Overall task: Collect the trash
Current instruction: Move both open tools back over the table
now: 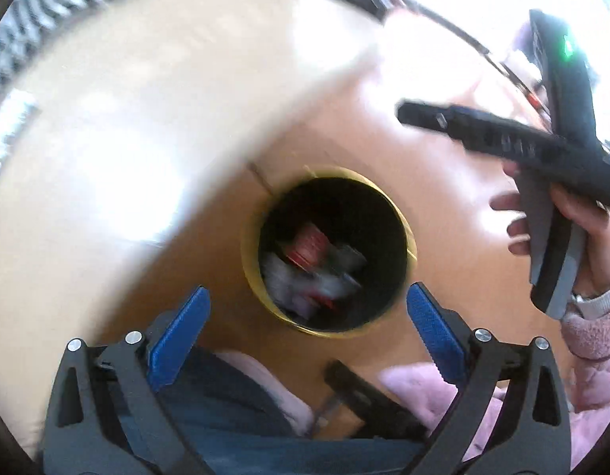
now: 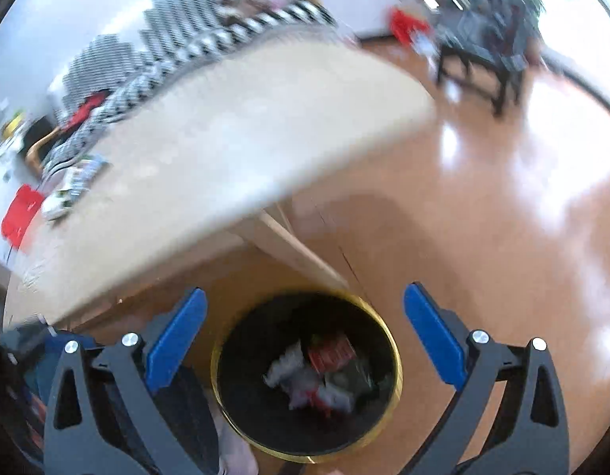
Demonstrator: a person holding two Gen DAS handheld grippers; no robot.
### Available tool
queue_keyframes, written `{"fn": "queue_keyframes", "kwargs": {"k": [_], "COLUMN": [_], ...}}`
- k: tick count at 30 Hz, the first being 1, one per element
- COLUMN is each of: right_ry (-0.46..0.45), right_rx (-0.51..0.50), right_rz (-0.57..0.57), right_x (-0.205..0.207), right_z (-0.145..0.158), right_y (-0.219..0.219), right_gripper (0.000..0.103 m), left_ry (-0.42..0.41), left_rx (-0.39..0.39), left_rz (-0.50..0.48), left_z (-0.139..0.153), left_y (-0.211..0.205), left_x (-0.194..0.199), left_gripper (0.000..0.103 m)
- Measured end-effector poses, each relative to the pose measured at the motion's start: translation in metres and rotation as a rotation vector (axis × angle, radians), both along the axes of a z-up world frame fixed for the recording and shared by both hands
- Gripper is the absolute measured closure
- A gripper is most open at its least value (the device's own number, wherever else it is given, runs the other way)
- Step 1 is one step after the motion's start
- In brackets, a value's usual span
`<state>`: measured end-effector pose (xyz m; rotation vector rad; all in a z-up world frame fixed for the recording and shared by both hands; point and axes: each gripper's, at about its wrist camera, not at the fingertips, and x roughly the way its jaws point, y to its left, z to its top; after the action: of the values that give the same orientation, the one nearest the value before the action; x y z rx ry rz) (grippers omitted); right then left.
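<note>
Both the left gripper (image 1: 306, 312) and right gripper (image 2: 305, 316) hang spread and empty above the bin (image 2: 396, 364); trash (image 2: 320, 372) lies inside. Fetch remaining litter (image 2: 73, 186) from the table (image 2: 241, 126) beside the bin.

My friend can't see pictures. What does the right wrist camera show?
The open, empty right gripper hangs above a black trash bin with a gold rim, standing on the wooden floor. Crumpled white and red trash lies inside it. A pale wooden table sits beside the bin, with a few blurry items near its far left edge.
</note>
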<state>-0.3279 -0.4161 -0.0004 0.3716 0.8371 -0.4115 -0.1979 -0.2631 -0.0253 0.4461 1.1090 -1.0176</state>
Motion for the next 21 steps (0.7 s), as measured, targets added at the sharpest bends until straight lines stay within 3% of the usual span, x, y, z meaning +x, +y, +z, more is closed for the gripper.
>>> {"fn": "queue_keyframes", "kwargs": {"k": [3, 6, 11, 17, 21], "right_ry": [-0.033, 0.013, 0.083, 0.097, 0.100], "right_rx": [-0.043, -0.048, -0.089, -0.116, -0.133], "right_rz": [0.146, 0.279, 0.419, 0.506, 0.533], "right_x": [0.044, 0.097, 0.175, 0.245, 0.279], "right_z": [0.018, 0.015, 0.003, 0.013, 0.015], "right_y": [0.027, 0.054, 0.102, 0.140, 0.153], "right_gripper": [0.006, 0.007, 0.007, 0.007, 0.007], "left_ry": [-0.117, -0.199, -0.158, -0.174, -0.192], "left_rx": [-0.027, 0.011, 0.053, 0.125, 0.145], "left_rz": [0.139, 0.304, 0.542, 0.662, 0.649], "left_z": [0.031, 0.041, 0.035, 0.035, 0.033], "left_y": [0.037, 0.081, 0.155, 0.210, 0.217], "left_x": [0.032, 0.074, 0.143, 0.215, 0.255], "left_gripper": [0.007, 0.007, 0.007, 0.007, 0.007]}}
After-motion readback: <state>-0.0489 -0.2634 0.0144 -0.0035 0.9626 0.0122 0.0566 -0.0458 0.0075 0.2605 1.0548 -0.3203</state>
